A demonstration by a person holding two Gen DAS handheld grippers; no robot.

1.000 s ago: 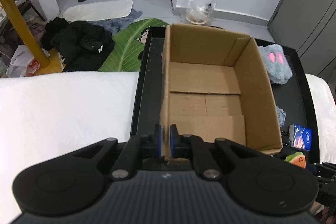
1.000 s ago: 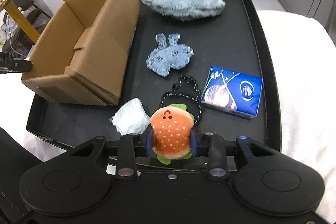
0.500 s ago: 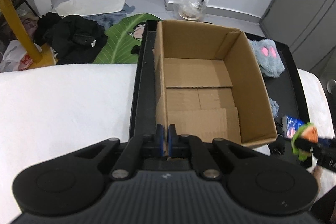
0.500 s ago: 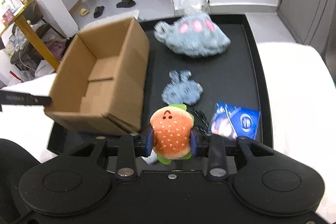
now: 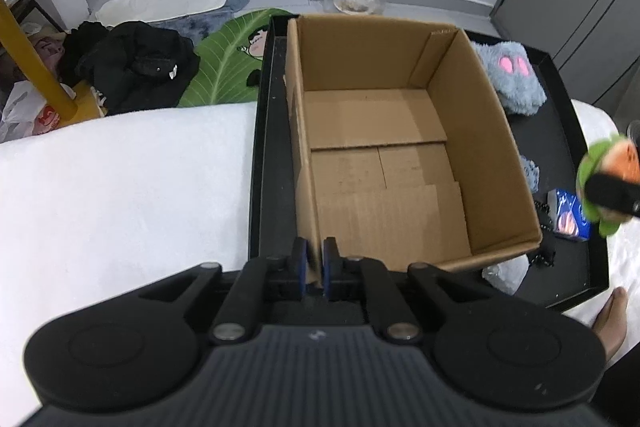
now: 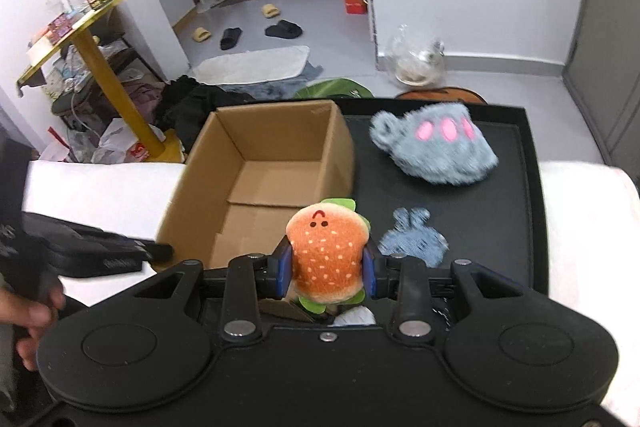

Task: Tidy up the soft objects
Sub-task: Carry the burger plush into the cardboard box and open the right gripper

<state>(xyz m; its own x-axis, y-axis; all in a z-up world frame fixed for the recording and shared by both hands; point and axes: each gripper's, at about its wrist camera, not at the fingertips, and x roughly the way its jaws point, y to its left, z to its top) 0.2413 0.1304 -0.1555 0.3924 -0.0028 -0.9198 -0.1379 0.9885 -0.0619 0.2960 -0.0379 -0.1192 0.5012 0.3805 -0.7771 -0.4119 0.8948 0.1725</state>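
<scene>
1. Furthest left, a white padded surface (image 5: 120, 187) lies beside the black tray (image 5: 264, 147), touching its left rim.
2. The left gripper (image 5: 314, 263) has its jaws nearly together, pinching the near-left wall of the cardboard box (image 5: 400, 155); the thin cardboard edge sits between the blue pads. In the right wrist view the same gripper (image 6: 160, 250) reaches in from the left to that corner of the box.
3. The cardboard box (image 6: 256, 179) stands open on the left part of the tray, flaps lying flat on its floor, nothing inside it.
4. The right gripper (image 6: 326, 265) is clamped on a plush burger (image 6: 326, 255), an orange bun with a small face and green felt lettuce. The toy is held in the air near the box's near-right corner, just outside its right wall. In the left wrist view the burger (image 5: 612, 167) shows at the right edge, blurred, above the tray's right side.
5. Right of the box, a small blue denim piece (image 6: 414, 241) with two ear-like tabs lies flat on the tray (image 6: 532, 211).
6. Behind it, at the tray's far side, rests a fluffy grey plush (image 6: 434, 151) with pink spots.
7. A blue tissue packet (image 5: 568, 219) lies near the tray's right rim, with a black beaded chain (image 5: 545, 227) just beside it.
8. A crumpled white wrapper (image 5: 502, 273) sits by the box's near-right corner.
</scene>
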